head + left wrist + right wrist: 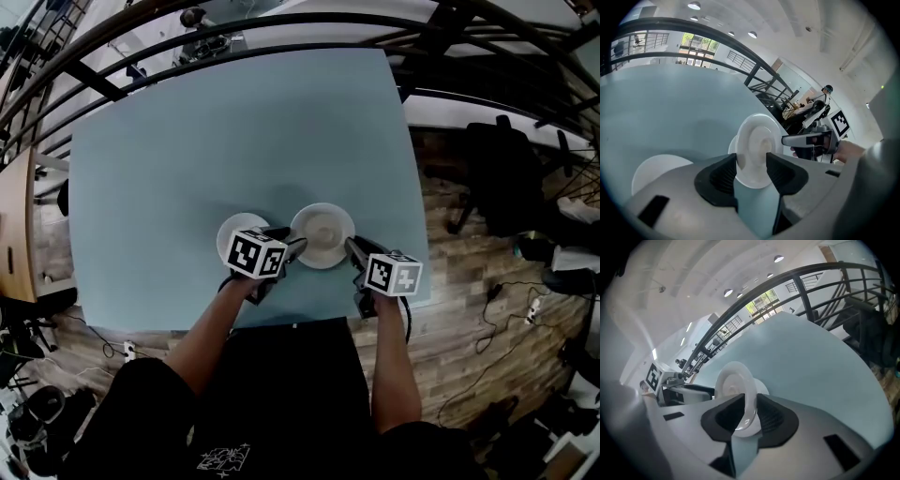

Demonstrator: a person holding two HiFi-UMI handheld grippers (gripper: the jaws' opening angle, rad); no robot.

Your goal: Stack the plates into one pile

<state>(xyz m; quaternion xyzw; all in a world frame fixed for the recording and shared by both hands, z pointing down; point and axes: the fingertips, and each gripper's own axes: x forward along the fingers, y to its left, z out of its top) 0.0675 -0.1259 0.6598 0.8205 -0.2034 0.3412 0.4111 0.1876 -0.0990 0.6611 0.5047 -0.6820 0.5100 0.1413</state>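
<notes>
My right claw (750, 401) is clamped on the white plate (733, 380), its pads on either face of the plate's right rim. That plate sits near the table's (234, 131) near edge, a little right of the table's middle. A white sliver (763, 388) peeks out from under it, and I cannot tell what that is. My left claw (751, 159) is released, jaws well apart. The plate's left rim shows between the pads, though I cannot tell whether either pad touches it. A second plate (228, 239) lies flat on the table just left of the first, partly under my left claw's marker cube (257, 254).
</notes>
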